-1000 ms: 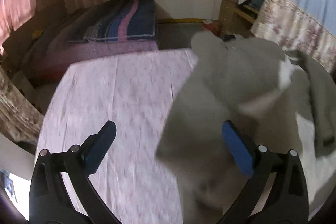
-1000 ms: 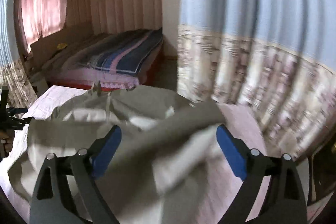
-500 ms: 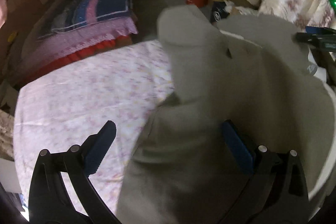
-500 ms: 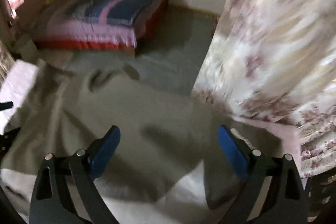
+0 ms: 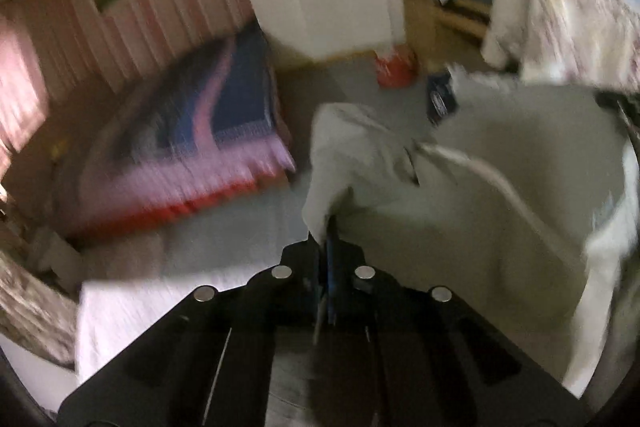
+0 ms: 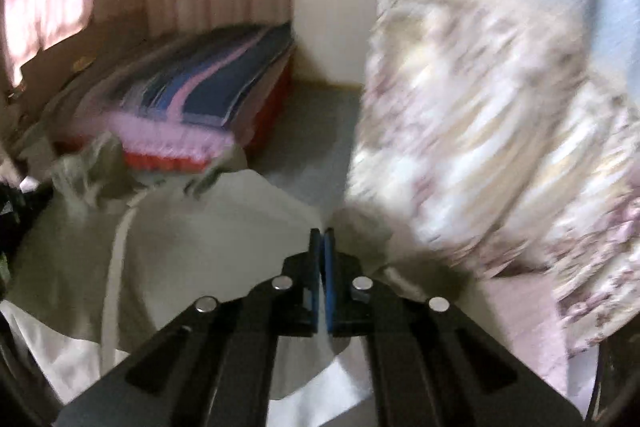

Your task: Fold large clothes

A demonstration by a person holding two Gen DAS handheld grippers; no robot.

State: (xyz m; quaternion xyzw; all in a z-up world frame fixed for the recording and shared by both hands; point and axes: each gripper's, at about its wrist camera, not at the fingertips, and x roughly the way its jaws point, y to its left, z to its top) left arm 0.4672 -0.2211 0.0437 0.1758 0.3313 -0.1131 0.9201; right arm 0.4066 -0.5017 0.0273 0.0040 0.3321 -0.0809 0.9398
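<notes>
The grey garment [image 5: 472, 211] was held up above the pink-sheeted surface [image 5: 132, 311], stretched between the two tools. A fold of its cloth was clamped in the closed left tool [image 5: 329, 247], with a lobe of fabric hanging over the tips. The right tool [image 6: 322, 247] was seen with its blue pads together on the garment's edge (the cloth there was thin and blurred). Beyond, a bed [image 5: 200, 131] with a striped blanket was seen, and a floral curtain [image 6: 480, 131] to the right.
</notes>
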